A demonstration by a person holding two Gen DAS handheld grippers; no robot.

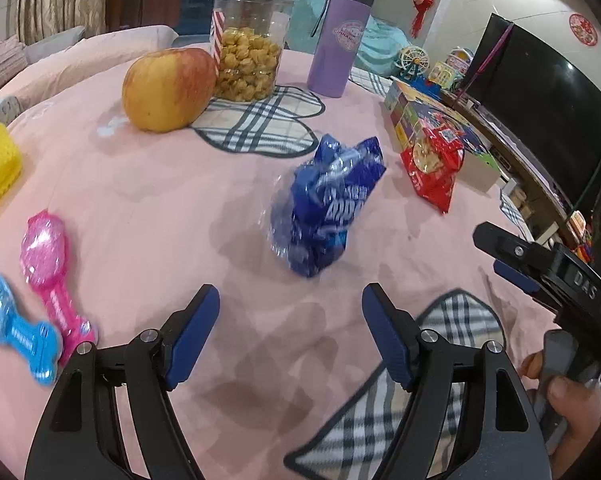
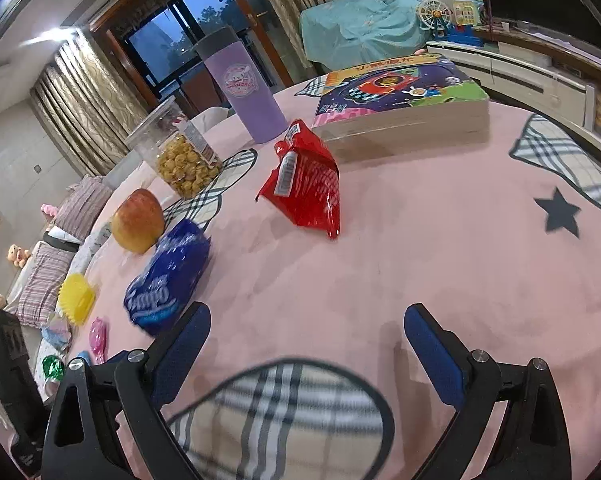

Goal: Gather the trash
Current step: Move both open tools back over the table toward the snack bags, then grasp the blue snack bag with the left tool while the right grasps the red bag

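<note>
Reaching with jaws spread and empty, the left gripper (image 1: 290, 312) risks skidding the crinkly blue wrapper (image 1: 324, 208), lying right of the apple (image 1: 168, 88), while the equally spread right gripper (image 2: 306, 336) could nudge the red wrapper (image 2: 306, 184) toward the book (image 2: 400, 96).

Red wrapper (image 2: 305, 184) beyond spread tool (image 2: 306, 330)

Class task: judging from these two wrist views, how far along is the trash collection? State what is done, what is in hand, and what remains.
Done: nothing visibly collected. The blue wrapper and red wrapper both lie on the pink tablecloth.
In hand: nothing. The left gripper and right gripper are both open and empty; the left points at the blue wrapper.
Left: pick up both wrappers. No bin is visible.
</note>
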